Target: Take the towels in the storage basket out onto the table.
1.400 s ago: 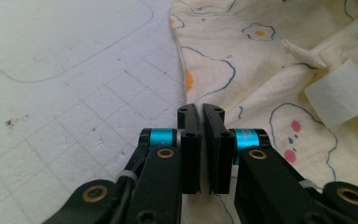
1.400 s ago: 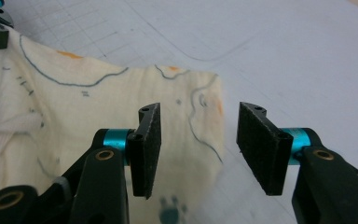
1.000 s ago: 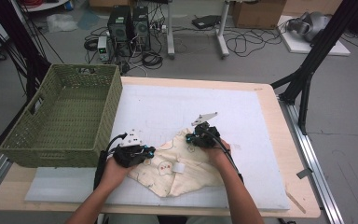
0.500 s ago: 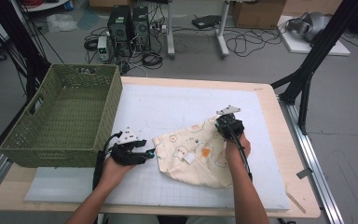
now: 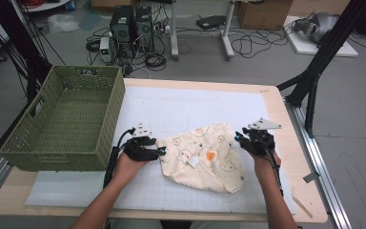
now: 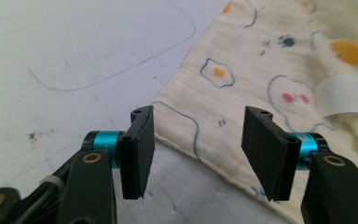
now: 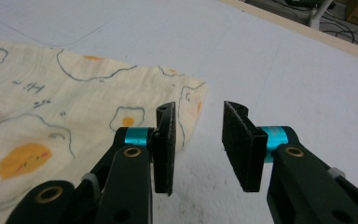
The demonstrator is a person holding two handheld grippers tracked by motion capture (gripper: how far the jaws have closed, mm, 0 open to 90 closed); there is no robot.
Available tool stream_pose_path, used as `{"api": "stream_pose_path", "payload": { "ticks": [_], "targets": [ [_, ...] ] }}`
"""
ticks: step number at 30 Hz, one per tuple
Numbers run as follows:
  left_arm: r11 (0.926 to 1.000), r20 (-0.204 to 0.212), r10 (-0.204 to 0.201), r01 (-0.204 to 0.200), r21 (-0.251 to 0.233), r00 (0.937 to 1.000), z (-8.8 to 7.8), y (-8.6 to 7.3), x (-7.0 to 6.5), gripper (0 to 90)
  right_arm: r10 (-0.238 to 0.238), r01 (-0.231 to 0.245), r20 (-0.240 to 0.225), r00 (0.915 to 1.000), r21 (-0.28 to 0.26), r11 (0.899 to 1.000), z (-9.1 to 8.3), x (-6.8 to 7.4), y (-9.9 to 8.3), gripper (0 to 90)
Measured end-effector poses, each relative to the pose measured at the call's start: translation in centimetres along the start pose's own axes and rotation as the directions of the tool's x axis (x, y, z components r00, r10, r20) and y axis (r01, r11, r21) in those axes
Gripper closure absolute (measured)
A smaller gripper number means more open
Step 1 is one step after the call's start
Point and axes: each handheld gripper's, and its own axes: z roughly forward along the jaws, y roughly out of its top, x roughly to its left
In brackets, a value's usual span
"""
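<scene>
One cream cloth (image 5: 202, 157), printed with fried eggs and little faces, lay spread on the white mat (image 5: 186, 109) of the bench (image 5: 276, 102), roughly in the middle and towards the person's side. It looked mostly flattened, though the near edge was rumpled and a white label (image 5: 193, 162) showed on top, so the cloth was probably inside out or partly turned over.

The left tongs (image 6: 196, 140) stood released at the cloth's left edge, the hem lying under the gap between the jaws with neither pad pressing on it. Those jaws had just been opening. The right tongs (image 7: 198, 140) were likewise released, just off the cloth's right corner, over bare mat with nothing between the jaws; they too had just been opening.

Judging by this, the spreading-out step seemed done and both corners had been let go. What remained was likely folding the cloth and putting it in the green woven basket (image 5: 62, 121) (empty, as far as the high view showed), which stood at the bench's left side, well apart from the cloth.

Counted: one cloth, one basket, two tongs.
</scene>
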Motion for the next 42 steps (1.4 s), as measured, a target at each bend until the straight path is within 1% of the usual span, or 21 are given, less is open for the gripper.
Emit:
{"api": "stream_pose_path", "payload": {
  "ticks": [2, 3, 6, 8, 10, 13, 16, 19, 20, 22, 24, 26, 27, 28, 29, 32, 34, 36, 38, 41, 42],
  "targets": [
    [0.9988, -0.003, 0.032, -0.032, 0.036, 0.9995, 0.9, 0.4, -0.4, 43.0, 0.007, -0.007, 0.001, 1.0, -0.005, 1.0, -0.4, -0.3, -0.9, 64.8],
    [0.9968, -0.018, 0.07, -0.069, 0.039, 0.9974, 1.2, 0.5, -0.7, 42.5, 0.019, -0.019, -0.002, 0.9998, -0.006, 1.0, -0.5, -0.4, -1.3, 64.6],
    [0.9895, -0.043, 0.133, -0.13, 0.062, 0.9902, 1.9, 1.1, -1.4, 46.9, 0.045, -0.045, -0.019, 0.9988, -0.022, 0.999, -0.7, -0.7, -2.5, 65.0],
    [0.987, -0.021, 0.151, -0.149, 0.06, 0.9883, 2.1, 1.3, -1.6, 60.5, 0.058, -0.059, -0.026, 0.998, -0.014, 0.998, -0.5, -0.8, -3.2, 65.2],
    [0.977, -0.062, 0.204, -0.199, 0.076, 0.9771, 2.3, 1.6, -1.9, 85.5, 0.054, -0.054, -0.029, 0.9981, -0.003, 0.999, -0.4, -0.7, -3.4, 65.3],
    [0.9808, -0.122, 0.183, -0.173, 0.09, 0.9754, 2.6, 2.4, -1.3, 88.3, 0.054, -0.055, -0.035, 0.9979, -0.026, 0.998, -0.5, -0.7, -3.3, 65.5],
    [0.987, -0.164, 0.151, -0.139, 0.08, 0.9748, 2.7, 3.2, 0.3, 88.3, 0.048, -0.05, -0.045, 0.9978, -0.033, 0.998, -0.4, -0.4, -3.2, 67.0],
    [0.9937, -0.233, 0.112, -0.107, 0.034, 0.966, 2.4, 3.7, 1.9, 88.3, 0.038, -0.039, -0.047, 0.9982, -0.025, 0.999, -0.1, -0.1, -3.1, 69.3],
    [0.9947, -0.258, 0.101, -0.103, 0.006, 0.9609, 2.3, 3.8, 2.4, 88.3, 0.039, -0.04, -0.052, 0.9979, -0.023, 0.999, 0.1, -0.1, -3.2, 69.6],
    [0.9951, -0.283, 0.065, -0.084, -0.053, 0.9569, 2.2, 3.7, 3.3, 88.3, 0.033, -0.033, -0.056, 0.9979, -0.014, 0.999, 0.5, 0.3, -3.1, 69.6],
    [0.9958, -0.282, 0.039, -0.061, -0.069, 0.9587, 2.4, 3.4, 3.9, 88.2, 0.027, -0.028, -0.068, 0.9973, -0.013, 1.0, 0.8, 0.8, -2.9, 69.0],
    [0.9975, -0.25, 0.007, -0.024, -0.067, 0.9681, 2.5, 3.2, 4.3, 87.5, 0.024, -0.025, -0.084, 0.9962, -0.013, 1.0, 1.2, 1.3, -2.7, 66.8],
    [0.9977, -0.233, -0.007, -0.009, -0.068, 0.9725, 2.5, 3.2, 4.3, 82.4, 0.022, -0.024, -0.098, 0.9949, -0.016, 1.0, 1.4, 1.5, -2.5, 65.2],
    [0.9974, -0.209, -0.023, 0.008, -0.072, 0.9776, 2.5, 3.2, 4.2, 72.6, 0.02, -0.022, -0.107, 0.9941, -0.015, 1.0, 1.7, 1.8, -2.4, 63.9],
    [0.998, -0.202, -0.02, 0.008, -0.062, 0.9791, 2.5, 3.1, 4.1, 67.1, 0.01, -0.011, -0.106, 0.9943, -0.01, 1.0, 2.0, 2.1, -2.2, 61.4],
    [0.9996, -0.227, -0.021, 0.017, -0.021, 0.9736, 2.7, 2.9, 4.1, 47.8, 0.019, -0.018, -0.1, 0.9948, 0.007, 1.0, 3.3, 2.6, -1.8, 56.9],
    [0.9996, -0.218, -0.027, 0.025, -0.012, 0.9756, 2.7, 2.7, 4.2, 46.3, 0.026, -0.024, -0.107, 0.994, 0.017, 1.0, 4.2, 3.0, -1.5, 56.6],
    [0.9996, -0.221, -0.029, 0.029, -0.006, 0.9748, 2.7, 2.5, 4.2, 45.7, 0.027, -0.023, -0.123, 0.992, 0.033, 0.999, 5.2, 3.5, -1.2, 55.8],
    [0.9989, -0.228, -0.038, 0.043, 0.018, 0.9729, 2.8, 2.3, 4.2, 45.8, 0.009, 0.001, -0.135, 0.9908, 0.074, 0.997, 6.1, 4.0, -0.9, 57.7],
    [0.9997, -0.227, -0.015, 0.019, 0.015, 0.9737, 2.7, 2.1, 3.9, 52.7, -0.004, 0.016, -0.178, 0.984, 0.068, 0.998, 6.6, 4.0, -0.6, 72.7],
    [0.9998, -0.201, 0.0, 0.004, 0.019, 0.9796, 2.6, 2.2, 3.8, 64.0, -0.008, 0.022, -0.197, 0.9803, 0.067, 0.997, 6.6, 4.1, -0.5, 79.3]
  ]
}}
